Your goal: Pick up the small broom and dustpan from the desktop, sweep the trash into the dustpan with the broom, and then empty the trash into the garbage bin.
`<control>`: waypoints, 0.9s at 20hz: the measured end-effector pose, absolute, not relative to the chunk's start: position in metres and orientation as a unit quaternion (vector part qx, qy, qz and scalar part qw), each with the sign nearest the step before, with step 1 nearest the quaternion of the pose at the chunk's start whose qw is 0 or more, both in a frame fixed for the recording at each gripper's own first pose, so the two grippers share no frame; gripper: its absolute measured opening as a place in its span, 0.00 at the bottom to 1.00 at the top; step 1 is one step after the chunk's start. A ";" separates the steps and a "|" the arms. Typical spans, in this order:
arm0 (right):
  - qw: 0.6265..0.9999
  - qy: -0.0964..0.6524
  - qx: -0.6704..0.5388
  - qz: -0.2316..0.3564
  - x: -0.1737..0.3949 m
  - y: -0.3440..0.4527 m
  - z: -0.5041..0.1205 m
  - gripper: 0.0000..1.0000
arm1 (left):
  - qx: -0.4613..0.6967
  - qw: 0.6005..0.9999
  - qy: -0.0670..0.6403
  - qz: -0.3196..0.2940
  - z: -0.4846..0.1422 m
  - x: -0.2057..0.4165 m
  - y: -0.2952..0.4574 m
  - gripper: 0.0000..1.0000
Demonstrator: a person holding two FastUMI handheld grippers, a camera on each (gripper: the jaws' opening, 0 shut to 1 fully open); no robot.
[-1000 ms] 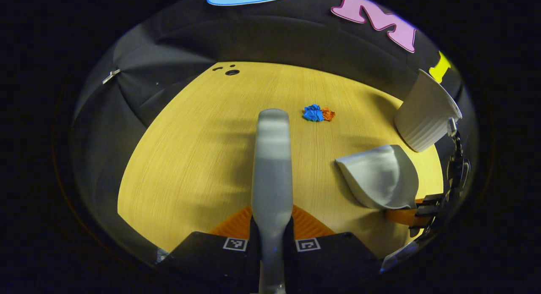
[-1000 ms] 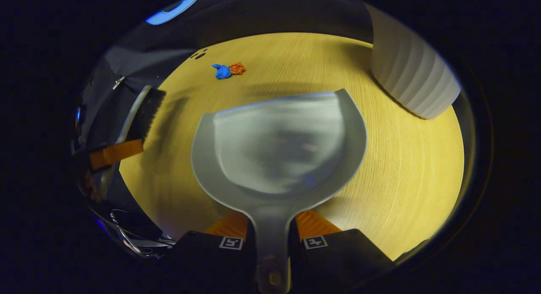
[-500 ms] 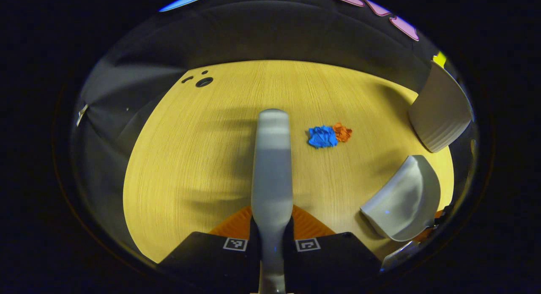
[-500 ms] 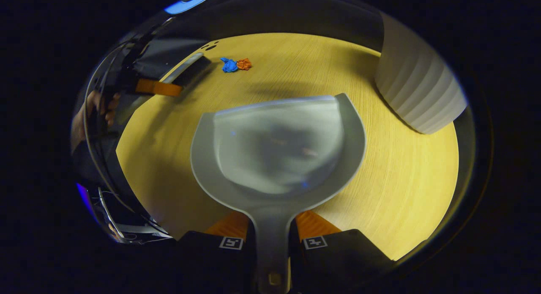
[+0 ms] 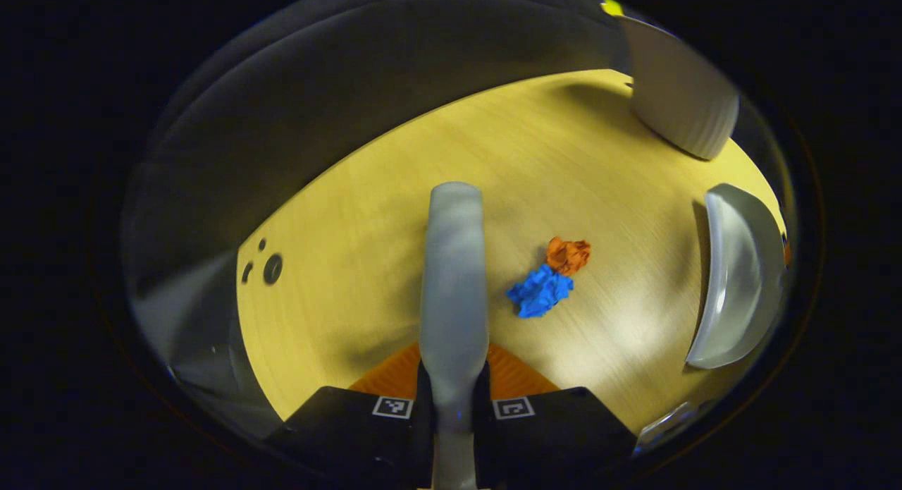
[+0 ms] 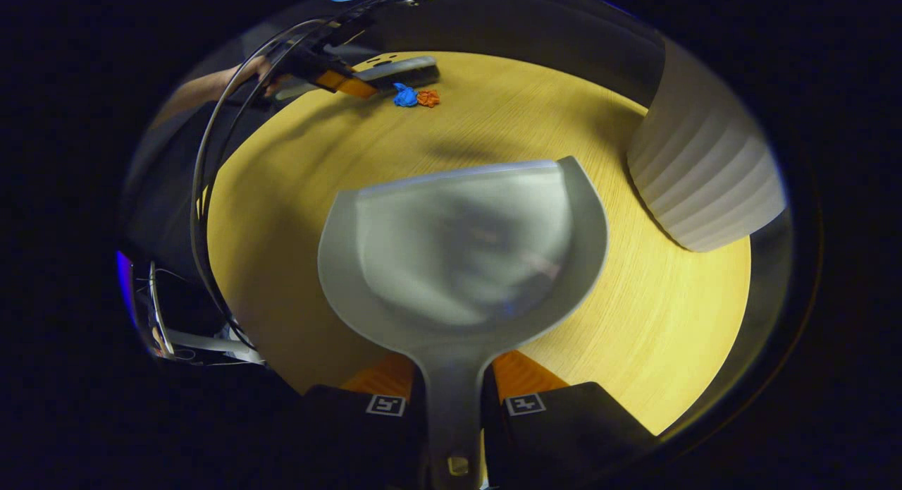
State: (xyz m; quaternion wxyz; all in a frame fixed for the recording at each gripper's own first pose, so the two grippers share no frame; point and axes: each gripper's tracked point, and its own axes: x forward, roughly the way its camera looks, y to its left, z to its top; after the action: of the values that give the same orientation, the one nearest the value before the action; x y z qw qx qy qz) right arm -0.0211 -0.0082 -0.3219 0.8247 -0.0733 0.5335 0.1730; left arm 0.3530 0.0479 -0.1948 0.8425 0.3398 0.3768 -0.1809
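Left hand-held gripper (image 5: 453, 398) pinching small broom (image 5: 454, 278); right hand-held gripper (image 6: 454, 405) pinching dustpan (image 6: 458, 250). Pickup done. Blue paper wad (image 5: 539, 292), orange paper wad (image 5: 568, 254) on table (image 5: 366, 215), just right of broom, unswept. Garbage bin (image 6: 705, 180) ahead-right of dustpan; sweep, emptying remain.

Two paper scraps (image 5: 550, 278) touching each other on counter (image 5: 394, 215), just right of broom (image 5: 453, 264). Dustpan (image 5: 733, 278) further right, well apart. Bin (image 5: 676, 102) at far right corner, behind dustpan.
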 end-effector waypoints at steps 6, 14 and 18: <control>0.821 0.539 -0.070 0.175 -0.018 -0.002 -0.316 0.36 | 0.392 0.787 0.397 -0.266 -0.207 0.348 0.026 0.27; 0.819 0.544 -0.059 0.172 -0.004 0.014 -0.327 0.36 | 0.425 0.707 0.431 -0.366 -0.242 0.267 -0.024 0.27; 0.815 0.551 -0.058 0.168 0.002 0.008 -0.326 0.36 | 0.401 0.675 0.464 -0.411 -0.258 0.217 -0.066 0.27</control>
State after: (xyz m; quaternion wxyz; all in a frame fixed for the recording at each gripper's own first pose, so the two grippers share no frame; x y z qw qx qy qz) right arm 0.0022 0.0083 -0.3260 0.8151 -0.0578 0.5515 0.1677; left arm 0.2172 -0.0659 -0.2576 0.6747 0.4009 0.4642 -0.4106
